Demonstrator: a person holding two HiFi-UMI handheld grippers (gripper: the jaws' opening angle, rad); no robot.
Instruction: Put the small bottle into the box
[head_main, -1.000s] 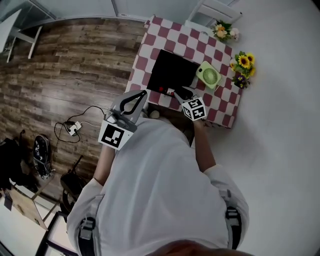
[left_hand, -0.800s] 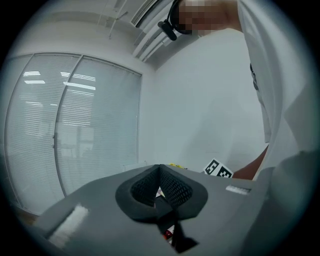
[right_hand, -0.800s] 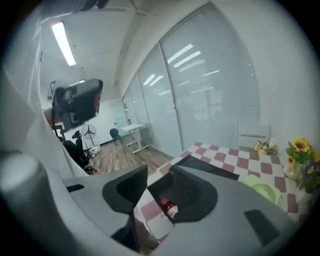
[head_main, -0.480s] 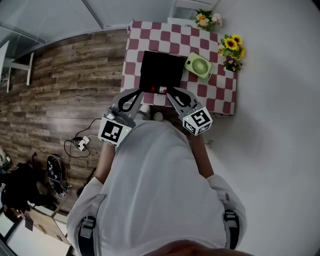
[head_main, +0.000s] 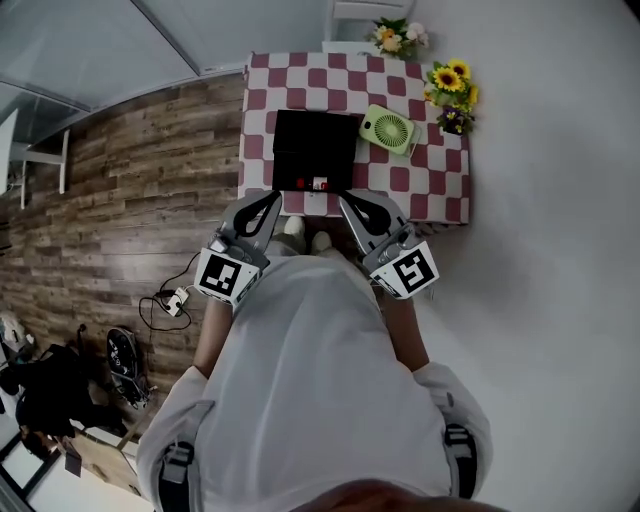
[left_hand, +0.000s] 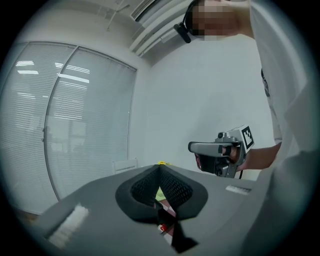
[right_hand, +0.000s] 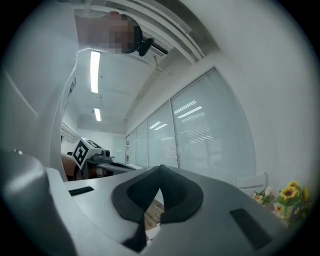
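We see the box (head_main: 313, 148) on the tabletop (head_main: 430, 185), the fan (head_main: 388, 130) just right of it, and flowers (head_main: 447, 92) behind the fan at the far right corner.

L tool (head_main: 272, 199) & R tool (head_main: 348, 202): jaws together, empty, side-by-side.

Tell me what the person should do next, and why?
Probably rest: the left gripper and right gripper are both shut, empty and short of the table, and the small bottle seems to lie already inside the box, at its near edge.
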